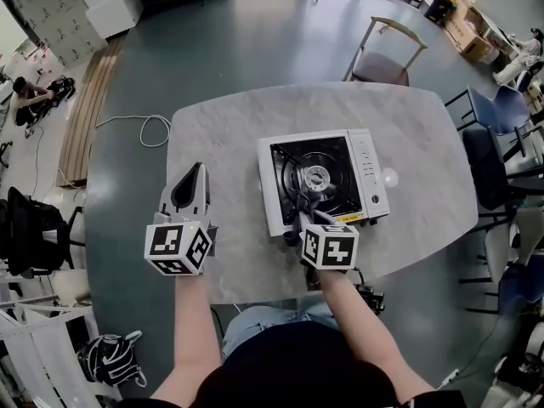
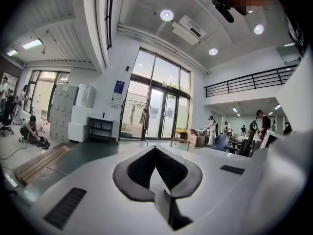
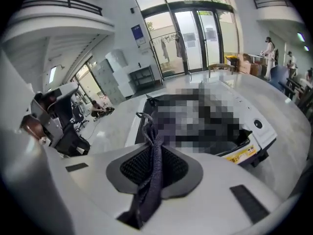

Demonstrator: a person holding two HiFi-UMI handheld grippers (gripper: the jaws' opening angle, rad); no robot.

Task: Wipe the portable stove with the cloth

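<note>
Head view: white portable gas stove with a black burner well [image 1: 367, 175] sits on a pale marbled rounded table [image 1: 221, 130], on the half to the person's right. Right gripper [image 1: 304, 209] is over the stove's near edge, with a dark purple-grey cloth [image 1: 303, 201] bunched at its tip on the black burner area. Left gripper [image 1: 197, 172] is well to the left of the stove, low over bare tabletop.

Around the stove: wooden-framed chair with a brown seat [image 1: 382, 62] beyond the table's far edge, blue chairs [image 1: 501, 109] off to the right, a black office chair [image 1: 30, 228] far left, and a loose white cable [image 1: 149, 130] on the grey-green floor [image 1: 255, 32].

Left gripper view: jaws closed tip to tip with nothing in them, pointing into an open hall with tall glass doors [image 2: 159, 106] and a balcony railing [image 2: 244, 82].

Right gripper view: jaws clamped on the cloth, which runs as a twisted strip between the pads. The stove lies straight ahead on the table.
</note>
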